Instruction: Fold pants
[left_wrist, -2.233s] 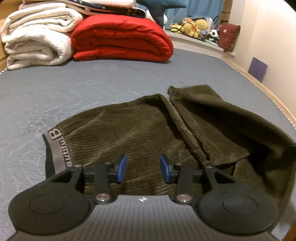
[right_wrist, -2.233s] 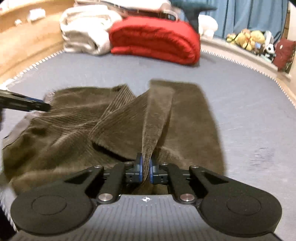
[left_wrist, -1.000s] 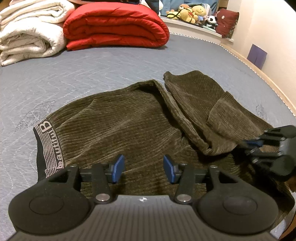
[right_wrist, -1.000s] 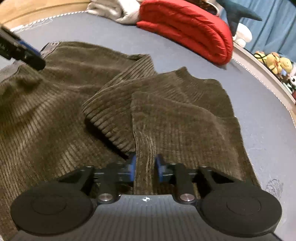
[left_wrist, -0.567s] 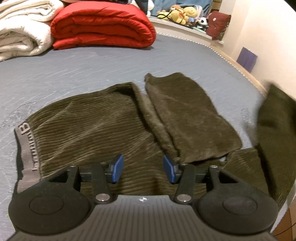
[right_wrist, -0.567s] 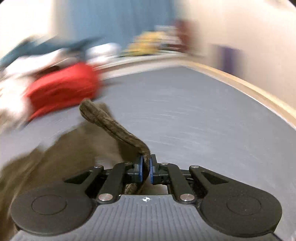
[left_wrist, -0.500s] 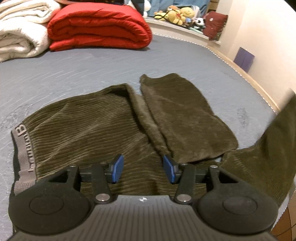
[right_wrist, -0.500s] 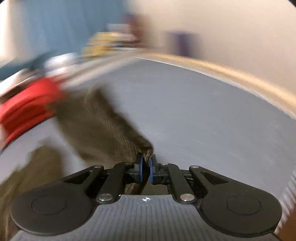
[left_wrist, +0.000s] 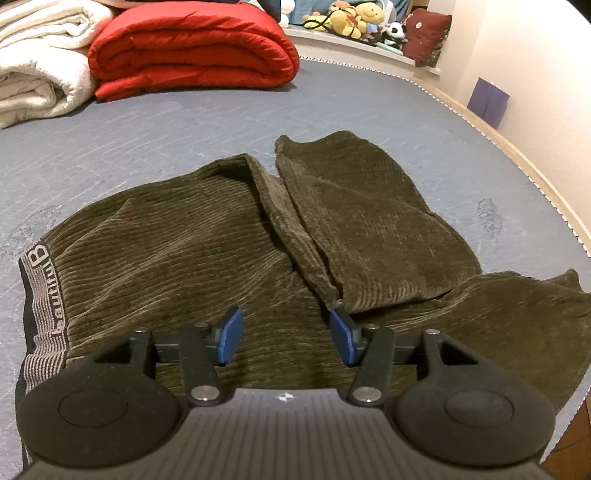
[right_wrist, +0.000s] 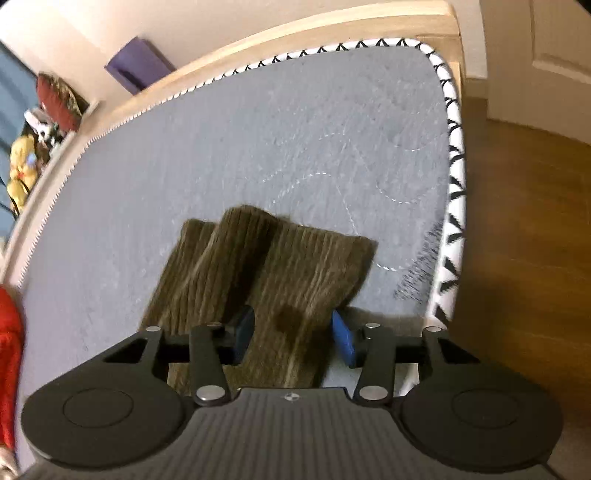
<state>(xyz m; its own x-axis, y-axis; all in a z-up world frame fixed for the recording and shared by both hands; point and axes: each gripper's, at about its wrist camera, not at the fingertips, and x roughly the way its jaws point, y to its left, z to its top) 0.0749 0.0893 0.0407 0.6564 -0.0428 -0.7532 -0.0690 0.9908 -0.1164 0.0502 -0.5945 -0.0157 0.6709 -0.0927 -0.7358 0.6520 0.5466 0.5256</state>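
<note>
Olive corduroy pants (left_wrist: 207, 254) lie on the grey-blue mattress (left_wrist: 184, 140). The grey waistband (left_wrist: 40, 291) is at the left. One leg is doubled back toward the middle (left_wrist: 362, 214); the other leg (left_wrist: 517, 306) stretches right toward the mattress edge. My left gripper (left_wrist: 286, 336) is open and empty, just above the seat of the pants. My right gripper (right_wrist: 293, 338) is open over the end of the stretched-out leg (right_wrist: 280, 266), which lies flat between the spread fingers near the mattress corner.
A folded red quilt (left_wrist: 192, 48) and a white blanket (left_wrist: 37, 62) lie at the far end of the mattress. Stuffed toys (left_wrist: 354, 18) sit on a ledge behind. The mattress corner (right_wrist: 448, 110) and wooden floor (right_wrist: 524, 221) lie right of the right gripper.
My right gripper carried one pant leg out from the pile to the right, laid it near the mattress corner and opened. My left gripper stayed open over the pants.
</note>
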